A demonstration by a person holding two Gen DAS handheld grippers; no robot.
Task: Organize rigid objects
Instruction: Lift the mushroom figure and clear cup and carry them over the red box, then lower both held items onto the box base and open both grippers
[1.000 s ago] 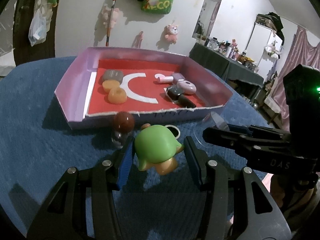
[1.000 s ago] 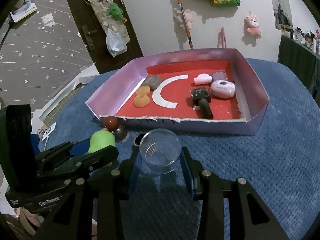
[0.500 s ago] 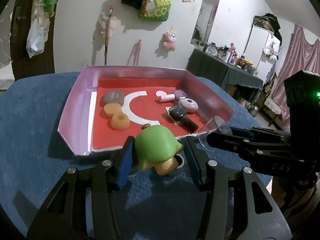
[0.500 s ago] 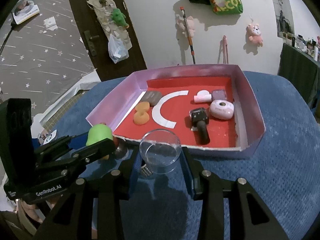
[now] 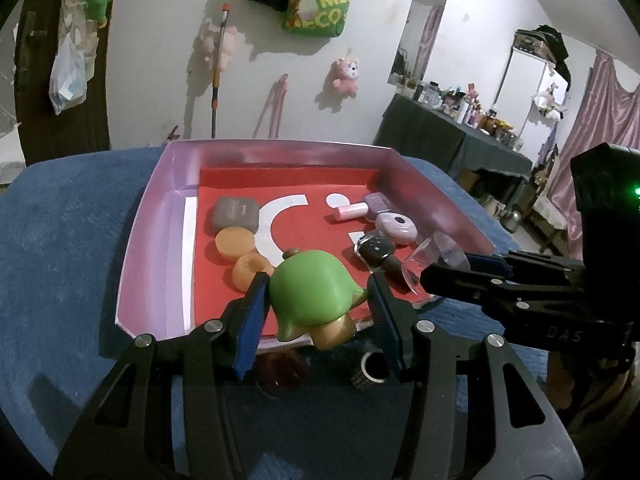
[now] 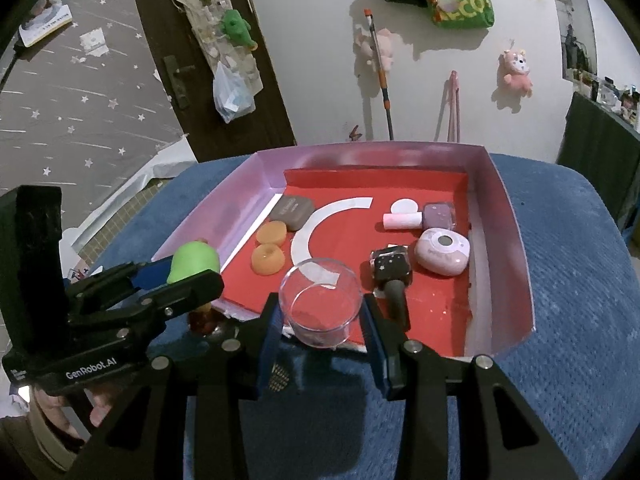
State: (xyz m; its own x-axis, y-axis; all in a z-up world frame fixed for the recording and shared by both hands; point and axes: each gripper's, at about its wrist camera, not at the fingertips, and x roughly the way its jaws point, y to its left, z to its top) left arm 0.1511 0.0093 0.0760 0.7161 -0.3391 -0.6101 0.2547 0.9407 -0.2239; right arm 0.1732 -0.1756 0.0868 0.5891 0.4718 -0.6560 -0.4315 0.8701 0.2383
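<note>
Both tools have travelled from the blue surface (image 6: 560, 280) up to the near wall of the pink tray (image 6: 516, 240). The left tool (image 5: 316, 300), marked "GenRobot.AI", grips a green toy figure (image 5: 312, 292) over that wall. The right tool (image 6: 320, 320), marked "DAS", grips a clear plastic cup (image 6: 320, 300) beside it.
</note>
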